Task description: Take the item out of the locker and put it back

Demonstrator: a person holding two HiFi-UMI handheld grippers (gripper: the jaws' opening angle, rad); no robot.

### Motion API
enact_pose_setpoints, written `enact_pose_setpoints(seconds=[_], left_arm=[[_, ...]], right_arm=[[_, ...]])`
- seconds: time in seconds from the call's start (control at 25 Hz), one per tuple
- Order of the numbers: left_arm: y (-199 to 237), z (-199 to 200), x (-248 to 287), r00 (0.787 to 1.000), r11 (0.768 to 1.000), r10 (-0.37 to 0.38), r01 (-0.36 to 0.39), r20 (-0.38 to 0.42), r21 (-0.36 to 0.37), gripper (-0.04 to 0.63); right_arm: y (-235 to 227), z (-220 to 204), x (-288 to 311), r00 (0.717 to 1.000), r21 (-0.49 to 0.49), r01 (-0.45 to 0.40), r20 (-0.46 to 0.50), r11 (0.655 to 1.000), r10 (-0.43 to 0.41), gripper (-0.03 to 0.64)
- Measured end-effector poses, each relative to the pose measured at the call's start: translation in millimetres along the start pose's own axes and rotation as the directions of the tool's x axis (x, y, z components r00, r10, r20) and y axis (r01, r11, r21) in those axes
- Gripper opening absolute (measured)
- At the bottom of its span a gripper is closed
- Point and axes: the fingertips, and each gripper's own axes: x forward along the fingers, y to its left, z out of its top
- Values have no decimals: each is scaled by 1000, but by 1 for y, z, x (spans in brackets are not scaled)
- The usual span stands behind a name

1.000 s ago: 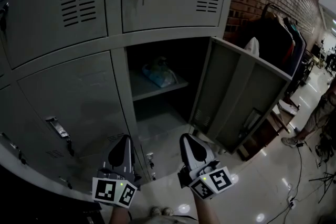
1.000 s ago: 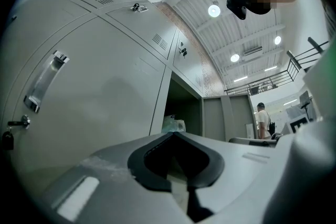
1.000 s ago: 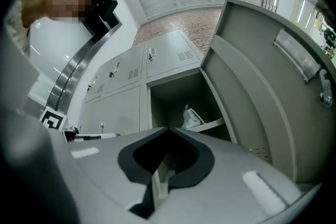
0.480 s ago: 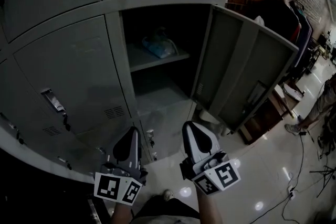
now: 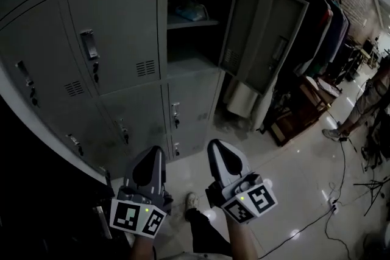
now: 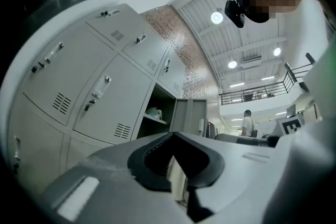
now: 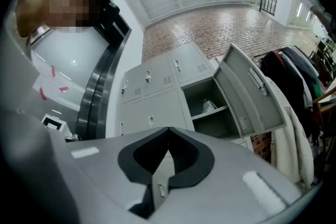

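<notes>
Bag (image 5: 191,10) lies long side across locker shelf (image 5: 192,24); facing unclear.

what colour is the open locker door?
Grey, like the rest of the lockers. The door shows best in the head view.

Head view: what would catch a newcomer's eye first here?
One grey locker stands open at top centre, its door swung right, a pale bundled item on its shelf. Near the bottom edge, the left hand-held gripper and right hand-held gripper are both shut and empty.
</notes>
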Motion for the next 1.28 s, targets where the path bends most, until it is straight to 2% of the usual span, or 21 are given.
enact_pose_setpoints(seconds=[0.24,0.4,0.6,0.8,0.96,1.12,1.28], left_arm=[[-53,37,-144,1000,1000,19,-19,17,5,5],[-87,80,-204,997,1000,1,-1,77,8,5],[-124,121,-265,994,1000,12,-14,105,19,5],[-156,140,-302,994,999,29,-34,106,37,5],[-173,141,-318,994,998,50,-53,100,35,5],[-197,142,-315,993,998,36,-40,110,38,5],[-223,138,-314,994,999,17,-22,109,44,5]], right_arm=[[123,21,-95,999,-21,-43,-29,999,42,3],[186,61,-132,997,-65,-78,-5,995,78,3],[240,98,-180,996,-74,-91,12,993,92,3],[267,115,-229,995,-9,-89,32,996,90,3],[272,117,-267,998,46,-56,45,997,54,3],[266,123,-286,1000,-4,-21,23,1000,21,3],[261,127,-300,1000,-1,-18,9,1000,18,3]])
